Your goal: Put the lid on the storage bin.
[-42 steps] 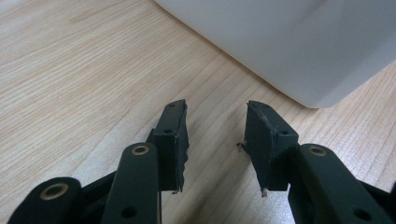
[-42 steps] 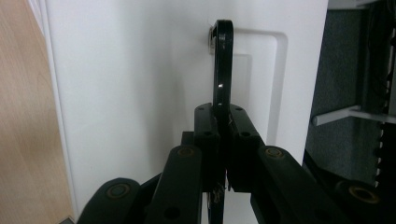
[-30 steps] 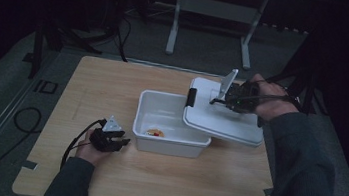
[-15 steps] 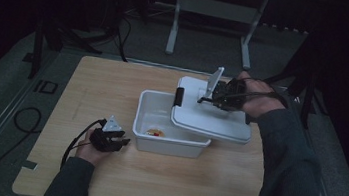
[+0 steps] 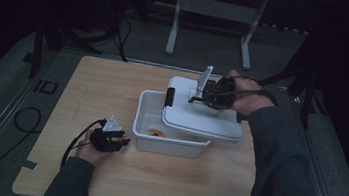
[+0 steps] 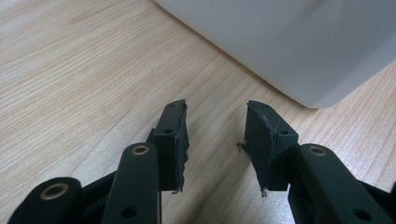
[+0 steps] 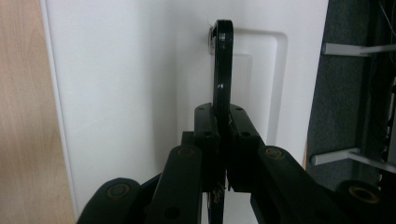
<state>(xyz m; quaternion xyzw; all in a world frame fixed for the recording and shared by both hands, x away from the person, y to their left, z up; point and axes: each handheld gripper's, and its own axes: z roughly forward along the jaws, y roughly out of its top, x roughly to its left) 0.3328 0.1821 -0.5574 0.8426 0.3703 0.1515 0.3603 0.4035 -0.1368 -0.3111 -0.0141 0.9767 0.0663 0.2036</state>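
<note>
A: High view first. Where's the lid?

B: Lid sits tilted over the right half of the white box, overhanging its rim toward 3 o'clock. The left part of the box is uncovered, with something small and orange on its floor. Right gripper is above the lid's middle, clamped on the lid's black handle. A black latch shows at the lid's 9 o'clock edge.

A: Left side?

B: Left gripper rests low on the wooden table, at 8 o'clock from the box, just beside its front left corner, tips pointing at the box.

A: Left gripper view?

B: Jaws apart, nothing between them, bare wood in the gap. Left gripper aims at the box wall, which runs across from 12 to 3 o'clock. Not touching it.

A: Right gripper view?

B: Right gripper has both jaws squeezed flat onto the handle, which rises edge-on toward 12 o'clock to its pivot in the lid's recess. White lid is behind it, a table strip at 9 o'clock, dark floor at 3 o'clock.
</note>
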